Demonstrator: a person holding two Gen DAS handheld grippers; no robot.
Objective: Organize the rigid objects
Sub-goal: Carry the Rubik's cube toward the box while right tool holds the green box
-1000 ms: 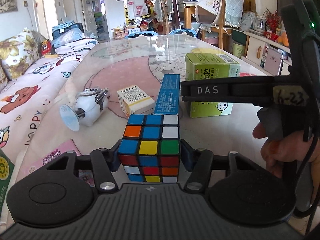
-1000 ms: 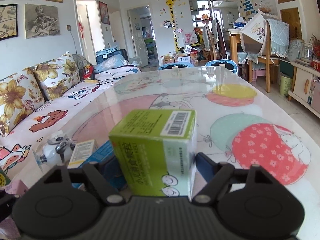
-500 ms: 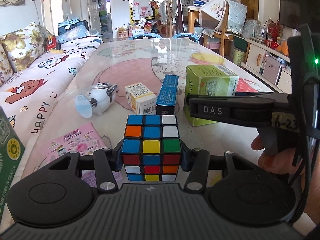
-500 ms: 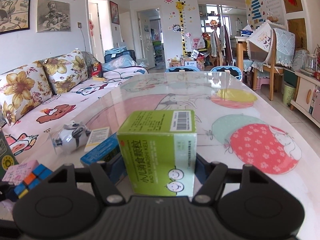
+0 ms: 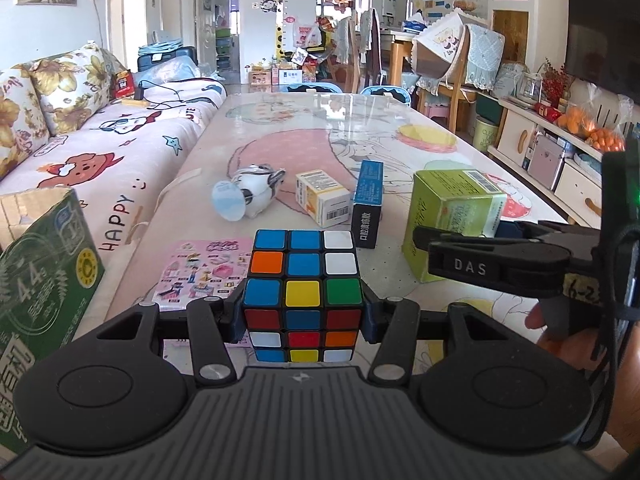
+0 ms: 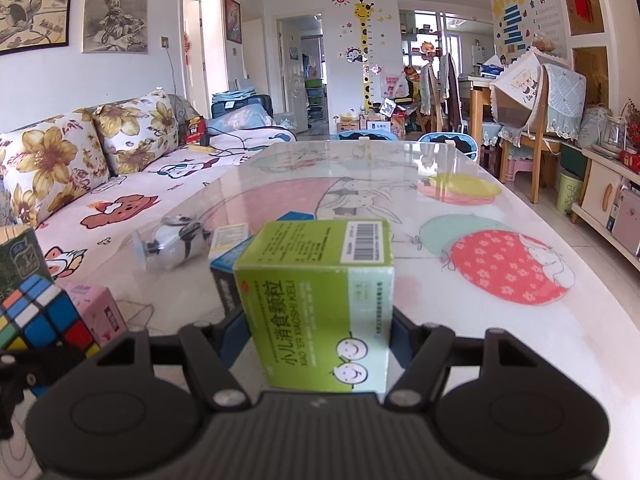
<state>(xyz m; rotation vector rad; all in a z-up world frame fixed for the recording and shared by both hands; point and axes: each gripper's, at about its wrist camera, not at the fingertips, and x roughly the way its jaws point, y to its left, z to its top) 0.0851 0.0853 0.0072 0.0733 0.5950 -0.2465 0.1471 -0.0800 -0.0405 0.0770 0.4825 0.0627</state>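
**Left wrist view and right wrist view: a cube and a green box are gripped over the desk**

Left wrist view: the cube (image 5: 303, 296) is clamped between the two pads of the left hand-held gripper (image 5: 303, 316), and it is held above the near edge of the desk (image 5: 280, 128). Under and behind the cube a pink box (image 5: 200, 268) is seen lying flat. Further back a panda toy (image 5: 252, 194) is lying on its side, with a small white box (image 5: 322, 198) just beside it and a blue box (image 5: 368, 200) next to that one. A green carton (image 5: 36, 284) is seen at the far left edge. At the right the right hand-held gripper (image 5: 500, 236) is seen from the side, with a hand (image 5: 560, 328) on its grip and the green box (image 5: 452, 216) held at its tips.

Right wrist view: the green box (image 6: 320, 304) is gripped upright between the pads of the right hand-held gripper (image 6: 320, 328), its barcode side facing up. Whether its base is touching the desk cannot be told. The cube (image 6: 40, 316) is seen at the lower left, with the pink box (image 6: 96, 308) just behind it.
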